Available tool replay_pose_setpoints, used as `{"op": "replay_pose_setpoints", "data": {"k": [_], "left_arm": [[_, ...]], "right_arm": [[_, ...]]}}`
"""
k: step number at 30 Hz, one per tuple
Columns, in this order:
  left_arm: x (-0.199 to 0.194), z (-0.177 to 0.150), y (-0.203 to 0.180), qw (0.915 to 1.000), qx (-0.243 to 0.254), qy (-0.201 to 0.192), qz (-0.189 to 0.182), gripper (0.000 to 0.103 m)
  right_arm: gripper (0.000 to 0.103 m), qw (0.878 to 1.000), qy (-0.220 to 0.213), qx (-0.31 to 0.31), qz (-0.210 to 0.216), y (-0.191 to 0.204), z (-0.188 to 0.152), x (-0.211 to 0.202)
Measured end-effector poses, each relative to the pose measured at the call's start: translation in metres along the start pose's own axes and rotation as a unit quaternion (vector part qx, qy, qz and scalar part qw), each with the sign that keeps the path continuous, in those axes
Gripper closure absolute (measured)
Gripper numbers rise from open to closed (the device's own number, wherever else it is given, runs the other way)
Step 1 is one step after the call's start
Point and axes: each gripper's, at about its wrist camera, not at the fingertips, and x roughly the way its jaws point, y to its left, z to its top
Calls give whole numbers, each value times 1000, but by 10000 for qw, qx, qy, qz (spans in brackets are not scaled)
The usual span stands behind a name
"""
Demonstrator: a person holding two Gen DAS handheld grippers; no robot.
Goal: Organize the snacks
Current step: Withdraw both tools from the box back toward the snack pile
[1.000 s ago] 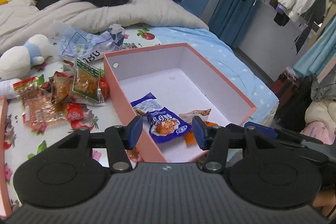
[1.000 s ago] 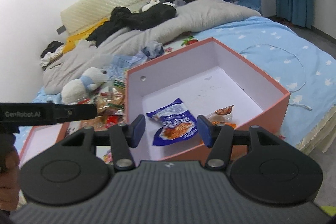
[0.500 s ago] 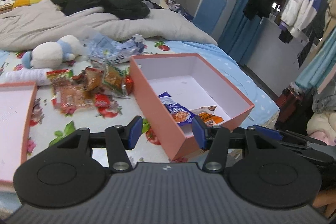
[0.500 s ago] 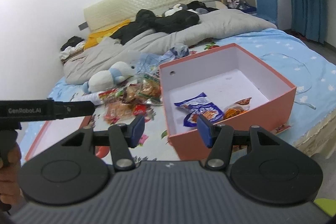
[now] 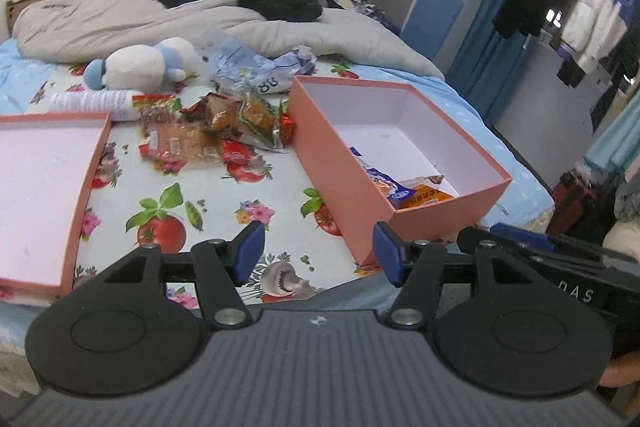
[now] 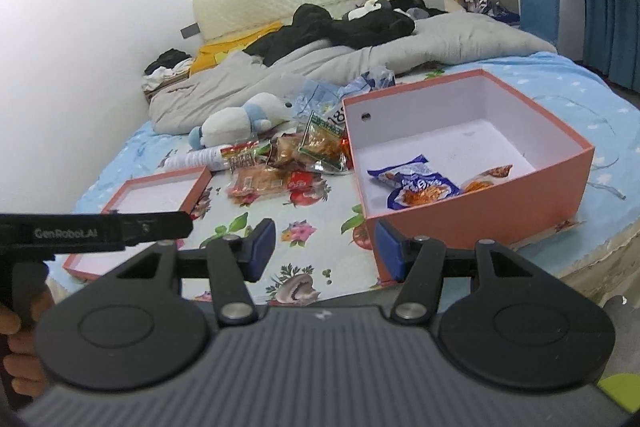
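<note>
An open pink box (image 5: 340, 163) (image 6: 480, 223) sits on the bed's flowered sheet. Inside lie a blue snack packet (image 6: 416, 185) (image 5: 380, 179) and an orange one (image 6: 486, 179) (image 5: 428, 195). A pile of loose snack packets (image 5: 216, 131) (image 6: 288, 163) lies left of the box. My left gripper (image 5: 318, 255) is open and empty, hovering near the bed's front edge, well short of the box. My right gripper (image 6: 326, 249) is open and empty, also near the front edge by the box's near corner.
The pink box lid (image 5: 44, 187) (image 6: 156, 195) lies upturned at the left. A white and blue plush toy (image 5: 140, 65) (image 6: 240, 119), a white bottle (image 5: 96, 103), crumpled plastic bags (image 5: 260, 67) and a grey duvet (image 5: 200, 27) lie behind. Clothes hang at the right.
Both grippers have pulled back from over the box towards the bed's front edge, so the box looks smaller and the lid has come into view. Both stay open and empty.
</note>
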Motion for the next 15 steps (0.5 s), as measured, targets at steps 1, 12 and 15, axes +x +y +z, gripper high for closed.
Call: {"op": "replay_pose_setpoints", "data": {"k": [1, 12, 15], "left_arm": [[2, -1, 4, 10000, -90, -12, -19, 34], [52, 11, 21, 9994, -252, 239, 87, 32], [62, 13, 28, 9993, -285, 215, 131, 23]], "right_arm": [[45, 10000, 29, -23, -25, 1, -1, 2], [45, 9999, 123, -68, -91, 5, -10, 29], [45, 9994, -63, -279, -180, 11, -11, 37]]}}
